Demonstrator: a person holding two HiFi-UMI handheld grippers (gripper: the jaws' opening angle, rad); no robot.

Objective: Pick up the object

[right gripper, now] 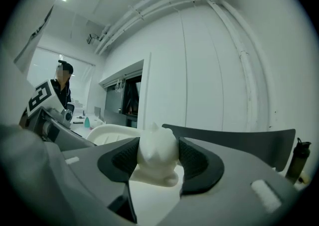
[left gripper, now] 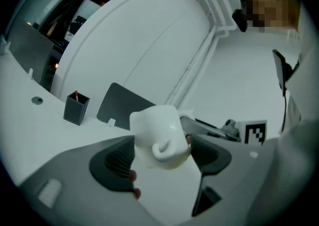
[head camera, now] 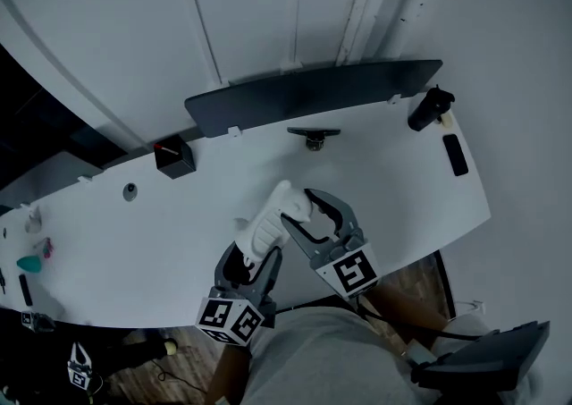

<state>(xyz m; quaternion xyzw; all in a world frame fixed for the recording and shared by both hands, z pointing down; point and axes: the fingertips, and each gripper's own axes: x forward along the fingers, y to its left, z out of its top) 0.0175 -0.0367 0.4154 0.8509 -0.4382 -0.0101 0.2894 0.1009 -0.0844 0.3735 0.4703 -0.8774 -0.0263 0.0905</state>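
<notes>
I hold the white object [head camera: 271,220] with both grippers over the near middle of the table [head camera: 402,189]. My left gripper [head camera: 255,254] has its jaws set wide, pads pressed on the object's broad near end. My right gripper [head camera: 298,206] clamps the narrower far part from the right. Gripping both ends, I judge, keeps this long, smooth piece from twisting or slipping.

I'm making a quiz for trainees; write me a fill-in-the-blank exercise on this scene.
The object clamped by the left gripper and right gripper is ___ in colour.
In the head view, the black bottle stands near the far ___ corner of the table.
There, the dark pen holder stands to the ___ of both grippers.
Missing words: white; right; left.
</notes>
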